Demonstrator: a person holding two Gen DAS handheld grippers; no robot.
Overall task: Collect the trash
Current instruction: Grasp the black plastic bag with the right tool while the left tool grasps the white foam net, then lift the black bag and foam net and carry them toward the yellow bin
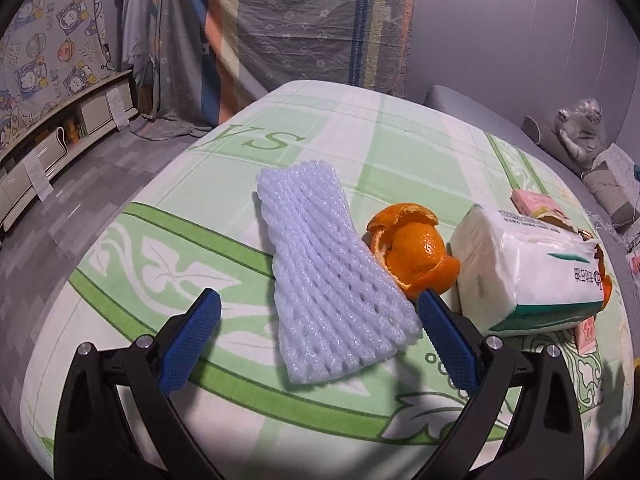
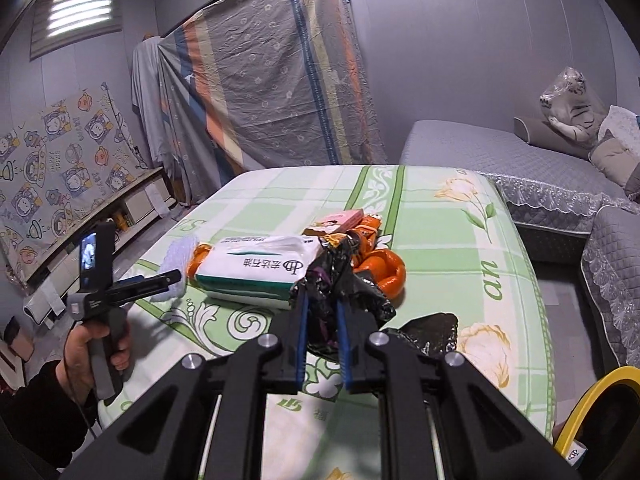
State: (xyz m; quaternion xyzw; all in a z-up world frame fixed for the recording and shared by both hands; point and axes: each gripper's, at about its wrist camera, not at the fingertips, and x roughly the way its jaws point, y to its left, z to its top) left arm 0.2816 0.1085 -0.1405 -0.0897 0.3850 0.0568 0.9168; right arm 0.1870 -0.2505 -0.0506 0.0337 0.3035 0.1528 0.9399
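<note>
Table: a table with a green and white checked cloth (image 1: 168, 248).
Landmark: the tissue pack (image 1: 524, 268) lies on the cloth.
Foam net (image 1: 332, 272): white, flat, left of the pack.
Orange peel (image 1: 416, 256): between net and pack, touching both.
Pink box (image 1: 534, 202): just behind the pack.

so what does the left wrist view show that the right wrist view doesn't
Only the left wrist view shows the left tool from behind, open around the near end of the white foam fruit net, with a curled orange peel beside the net.

Only the right wrist view shows the right tool shut on a crumpled black plastic wrapper, a hand gripping the left tool's handle, and a yellow rim at lower right.

Both show the tissue pack on the green patterned table cover.
</note>
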